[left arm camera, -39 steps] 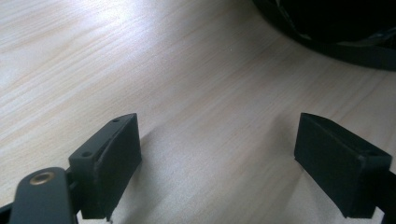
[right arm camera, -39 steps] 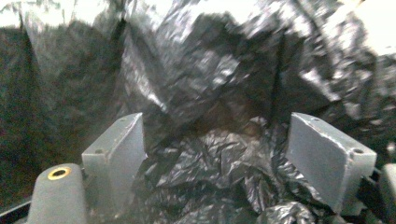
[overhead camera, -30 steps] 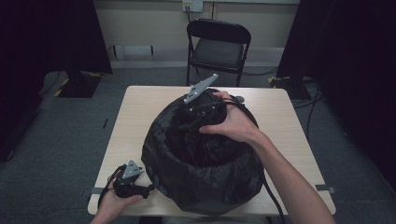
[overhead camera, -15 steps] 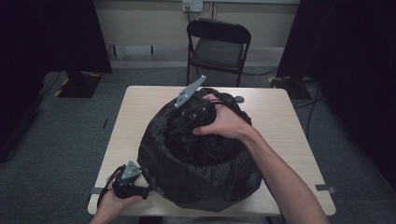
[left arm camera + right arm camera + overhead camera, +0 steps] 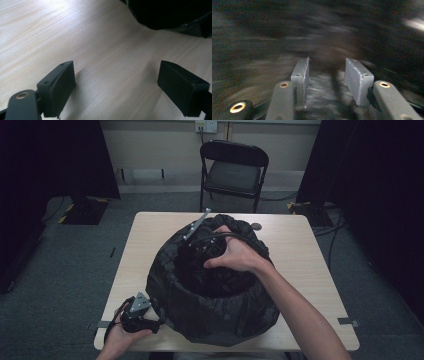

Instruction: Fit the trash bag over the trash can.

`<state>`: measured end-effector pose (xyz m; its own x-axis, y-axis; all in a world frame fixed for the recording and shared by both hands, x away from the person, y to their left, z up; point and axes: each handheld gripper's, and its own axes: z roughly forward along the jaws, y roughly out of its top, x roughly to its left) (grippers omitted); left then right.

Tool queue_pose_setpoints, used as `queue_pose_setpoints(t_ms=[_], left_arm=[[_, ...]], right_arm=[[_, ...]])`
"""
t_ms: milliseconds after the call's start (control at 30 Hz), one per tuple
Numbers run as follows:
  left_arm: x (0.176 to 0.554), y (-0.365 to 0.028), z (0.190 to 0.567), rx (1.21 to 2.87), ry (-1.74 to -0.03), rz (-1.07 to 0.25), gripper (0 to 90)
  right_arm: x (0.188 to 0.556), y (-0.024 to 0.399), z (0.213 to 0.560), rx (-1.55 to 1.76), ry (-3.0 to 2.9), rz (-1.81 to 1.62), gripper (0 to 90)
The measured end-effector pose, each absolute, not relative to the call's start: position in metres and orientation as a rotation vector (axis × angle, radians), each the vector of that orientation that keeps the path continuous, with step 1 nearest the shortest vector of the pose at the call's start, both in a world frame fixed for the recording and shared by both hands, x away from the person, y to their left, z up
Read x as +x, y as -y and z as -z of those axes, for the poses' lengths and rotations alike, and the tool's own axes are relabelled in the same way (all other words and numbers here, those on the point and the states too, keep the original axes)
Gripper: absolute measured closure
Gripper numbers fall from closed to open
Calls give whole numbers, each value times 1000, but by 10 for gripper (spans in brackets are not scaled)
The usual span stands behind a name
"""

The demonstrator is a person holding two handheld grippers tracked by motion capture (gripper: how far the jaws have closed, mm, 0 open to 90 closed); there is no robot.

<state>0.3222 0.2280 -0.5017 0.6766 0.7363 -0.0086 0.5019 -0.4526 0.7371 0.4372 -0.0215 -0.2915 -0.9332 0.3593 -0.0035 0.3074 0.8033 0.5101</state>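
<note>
Pale wood of the table (image 5: 300,270) is bearing a big black bag (image 5: 215,305), which is lying in its middle. Above, the right gripper (image 5: 192,252) is dipping inside the bag's mouth, jaws closing on nothing, its own view blurring. At the bag's near left corner, the left gripper (image 5: 116,86) is gaping over bare wood.

Right gripper (image 5: 192,251) jaws sunk inside black bag (image 5: 220,315) (interior motion-blurred)

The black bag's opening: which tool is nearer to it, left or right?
Right. The right tool reaches down into the black bag through its opening; the left tool rests on the table beside the bag's lower left side.
</note>
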Motion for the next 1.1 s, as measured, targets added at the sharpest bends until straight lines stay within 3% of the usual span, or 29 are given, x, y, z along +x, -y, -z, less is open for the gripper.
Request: queue_pose_setpoints(t_ms=[400,700,1100], left_arm=[[322,-228,502,2147,-947,-404,141],[322,-228,502,2147,-948,-404,141],[322,-228,502,2146,-948,-404,141]], right_arm=[[456,38,305,816,-2835,-556,535],[454,37,309,766,-2876,-493,474],[437,47,270,667,-2843,-864,336]])
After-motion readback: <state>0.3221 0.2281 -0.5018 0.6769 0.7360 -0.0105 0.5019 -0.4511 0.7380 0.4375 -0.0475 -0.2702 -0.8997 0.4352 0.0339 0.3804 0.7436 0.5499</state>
